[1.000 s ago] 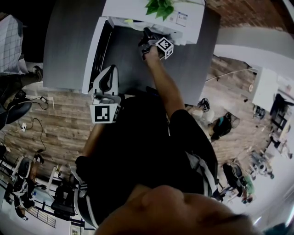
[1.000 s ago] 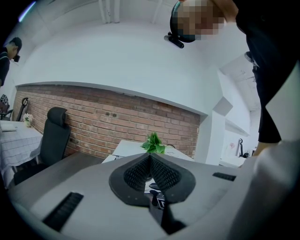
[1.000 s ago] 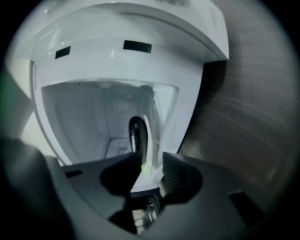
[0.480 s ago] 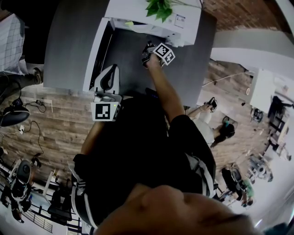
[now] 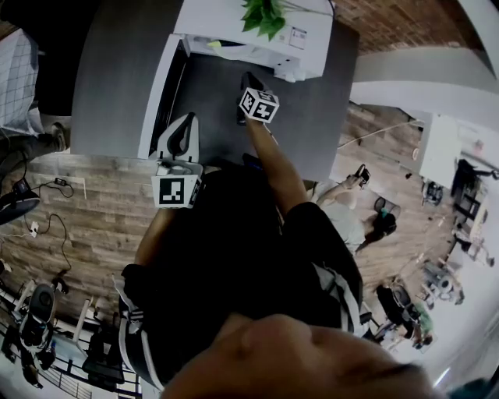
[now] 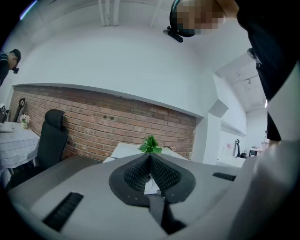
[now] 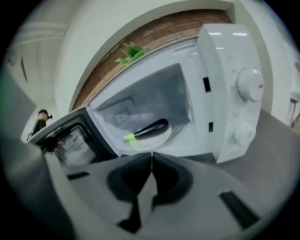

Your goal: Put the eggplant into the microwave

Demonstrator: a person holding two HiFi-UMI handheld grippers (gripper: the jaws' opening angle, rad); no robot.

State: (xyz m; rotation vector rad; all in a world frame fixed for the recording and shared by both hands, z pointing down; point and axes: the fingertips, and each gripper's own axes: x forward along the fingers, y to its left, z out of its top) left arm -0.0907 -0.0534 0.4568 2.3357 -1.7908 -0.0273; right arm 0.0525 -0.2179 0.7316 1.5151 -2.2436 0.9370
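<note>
Right gripper (image 7: 151,155) jaws now closed, empty, drawn back from microwave (image 7: 220,70), eggplant (image 7: 151,129) left inside

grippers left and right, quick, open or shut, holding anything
Left gripper: shut, holding nothing.
Right gripper: shut, holding nothing; the eggplant lies inside the microwave.

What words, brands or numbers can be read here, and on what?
No text is readable.
Label on top of the microwave: too small to read.
Marks around the upper dial: blurred.
Marker cubes: black-and-white square patterns, no letters.
</note>
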